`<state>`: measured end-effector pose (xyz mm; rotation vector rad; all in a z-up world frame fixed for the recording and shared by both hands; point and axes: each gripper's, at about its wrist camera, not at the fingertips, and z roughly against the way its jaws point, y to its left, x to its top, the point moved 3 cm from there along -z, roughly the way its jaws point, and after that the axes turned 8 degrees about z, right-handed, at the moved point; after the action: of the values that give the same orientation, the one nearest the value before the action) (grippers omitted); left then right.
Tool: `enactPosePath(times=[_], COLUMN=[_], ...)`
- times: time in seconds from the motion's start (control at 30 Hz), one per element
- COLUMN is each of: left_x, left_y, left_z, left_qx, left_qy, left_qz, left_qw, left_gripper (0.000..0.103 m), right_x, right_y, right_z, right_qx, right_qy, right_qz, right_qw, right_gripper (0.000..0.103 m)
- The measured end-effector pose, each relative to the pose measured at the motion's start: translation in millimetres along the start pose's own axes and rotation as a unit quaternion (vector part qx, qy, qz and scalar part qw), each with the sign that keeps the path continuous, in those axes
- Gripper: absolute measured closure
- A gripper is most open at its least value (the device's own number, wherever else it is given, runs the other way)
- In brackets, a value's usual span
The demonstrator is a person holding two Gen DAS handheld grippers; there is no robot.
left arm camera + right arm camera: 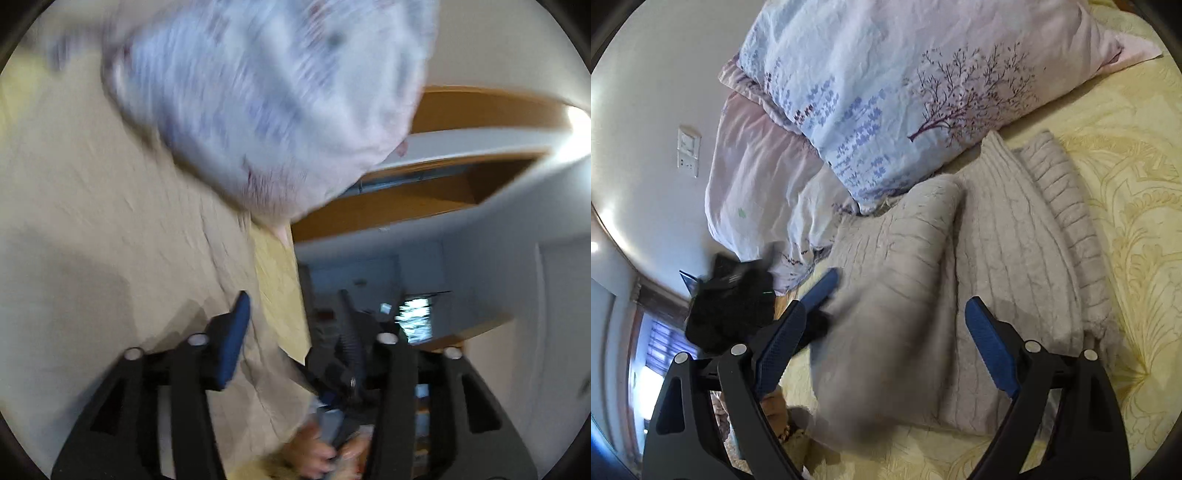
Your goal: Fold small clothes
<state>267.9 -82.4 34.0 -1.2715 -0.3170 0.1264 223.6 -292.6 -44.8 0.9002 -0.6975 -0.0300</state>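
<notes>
Across the middle of the right wrist view lay the grey knitted garment (960, 288), spread on the yellow patterned bedspread (1126, 192) with its upper end just beside the floral pillow (886, 92). One side of it was already turned over in a thick fold toward the centre, which suggested a fold partly made. The right gripper (897, 314) stood wide apart, its blue pads (990, 350) on either side of the cloth with nothing pinched between them; it looked set either to take the fold's edge or to have just let it go, and I could not tell which.

Lower centre of the left wrist view, the left gripper (295, 325) was also spread wide and carried nothing. That picture was heavily blurred. Pale cloth filled its left half, the pillow's blur hung at the top, and the room showed at the right, so this gripper seemed clear of the garment, probably swinging to a new hold.
</notes>
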Motion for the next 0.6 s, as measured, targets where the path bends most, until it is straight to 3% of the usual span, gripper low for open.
enactPosePath(times=[0.1, 0.17, 0.27, 0.4, 0.5, 0.6], left_x=[3, 7, 12, 11, 9, 6], left_y=[-1, 8, 24, 47, 59, 65], left_z=[39, 63, 78, 78, 68, 59], left_qx=[0.041, 0.089, 0.145, 0.194, 0.201, 0.206], left_qy=[-0.052, -0.085, -0.105, -0.093, -0.074, -0.055], left_qz=[-0.036, -0.034, -0.034, -0.024, -0.015, -0.01], left_qw=[0.9972, 0.9918, 0.9832, 0.9763, 0.9768, 0.9769], left_gripper=[0.041, 0.04, 0.037, 0.036, 0.034, 0.031], right_x=[4, 5, 4, 2, 6, 13], right_y=[-5, -8, -6, -4, -4, -9], right_z=[-6, -9, -14, -26, -33, -44], right_qx=[-0.01, -0.015, -0.026, -0.051, -0.043, -0.041], right_qy=[0.017, 0.025, 0.037, 0.059, 0.055, 0.044], right_qz=[-0.014, -0.015, 0.003, 0.02, 0.015, 0.01], right_qw=[1.0, 0.999, 0.999, 0.997, 0.997, 0.998], right_gripper=[0.013, 0.014, 0.031, 0.035, 0.036, 0.044])
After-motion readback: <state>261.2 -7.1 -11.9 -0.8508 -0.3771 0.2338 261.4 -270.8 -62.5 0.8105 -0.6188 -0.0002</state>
